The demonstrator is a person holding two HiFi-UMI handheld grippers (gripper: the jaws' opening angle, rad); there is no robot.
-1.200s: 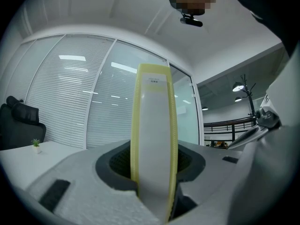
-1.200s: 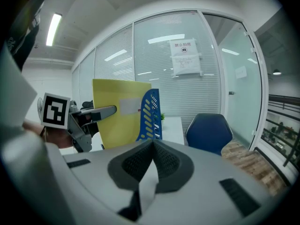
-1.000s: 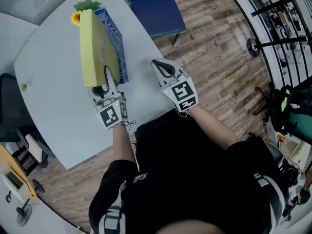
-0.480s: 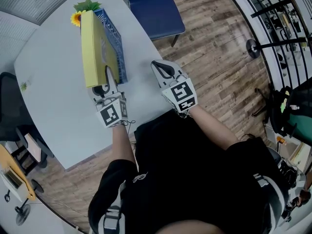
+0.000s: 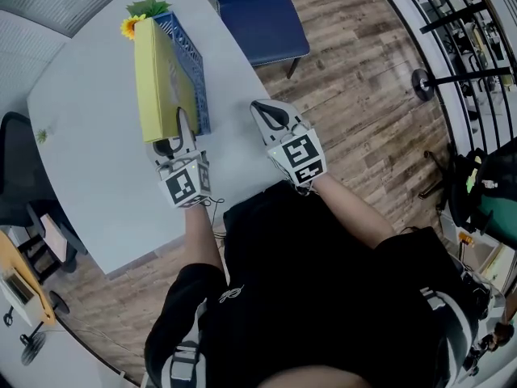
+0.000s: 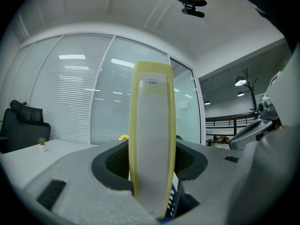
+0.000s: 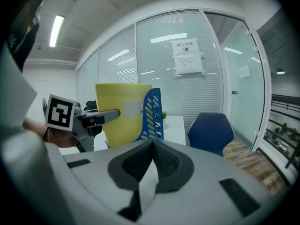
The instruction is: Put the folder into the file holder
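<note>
A yellow folder [image 5: 157, 79] stands upright on its edge inside the blue file holder [image 5: 194, 75] on the white table [image 5: 89, 152]. My left gripper [image 5: 176, 136] is at the folder's near end. The folder's spine [image 6: 152, 139] runs between the jaws, which are opening, with a little room showing on both sides. From the right gripper view the folder [image 7: 119, 118] leans against the blue holder wall [image 7: 152, 111], with the left gripper [image 7: 101, 117] at its edge. My right gripper [image 5: 273, 115] hovers near the table's right edge, shut and empty.
A small sunflower plant [image 5: 129, 27] stands behind the holder. A blue chair [image 5: 258, 14] is beyond the table's far edge, and a black office chair [image 5: 12, 160] is at the left. The person's lap fills the near side below the table edge.
The left jaws have spread slightly wider around the folder's spine. The folder, the holder and the right gripper stay where they were.
</note>
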